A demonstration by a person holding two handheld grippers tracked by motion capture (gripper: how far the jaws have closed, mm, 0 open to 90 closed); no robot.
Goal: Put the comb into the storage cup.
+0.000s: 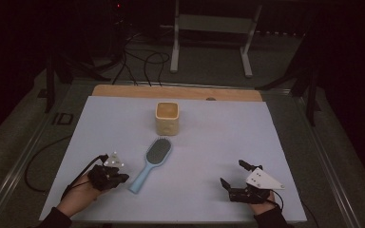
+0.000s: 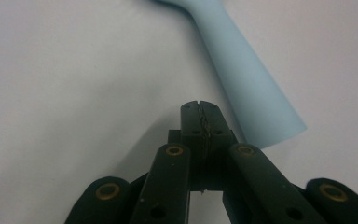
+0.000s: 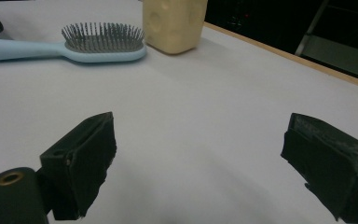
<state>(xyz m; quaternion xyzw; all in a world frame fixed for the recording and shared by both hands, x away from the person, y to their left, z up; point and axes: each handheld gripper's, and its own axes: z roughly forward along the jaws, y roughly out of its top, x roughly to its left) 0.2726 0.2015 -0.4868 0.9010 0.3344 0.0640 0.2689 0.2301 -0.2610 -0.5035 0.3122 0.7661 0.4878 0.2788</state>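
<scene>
Now the pale blue plastic paddle hairbrush [image 1: 152,161] lies flat, bristles up, its head just short of the cream, hole-dotted square cup [image 1: 167,117] and its handle end just beside the left gripper [image 1: 121,177], whose jaws are pressed together on nothing. To do this well, I judge that gripper should spread its jaws first, then straddle the handle squarely. Well apart from the brush, the right gripper [image 1: 233,175] rests with jaws wide apart. Everything sits on a light lavender sheet [image 1: 218,137] over a wooden tabletop [image 1: 123,90]; a metal frame [image 1: 211,33] stands in the dark room beyond.
</scene>
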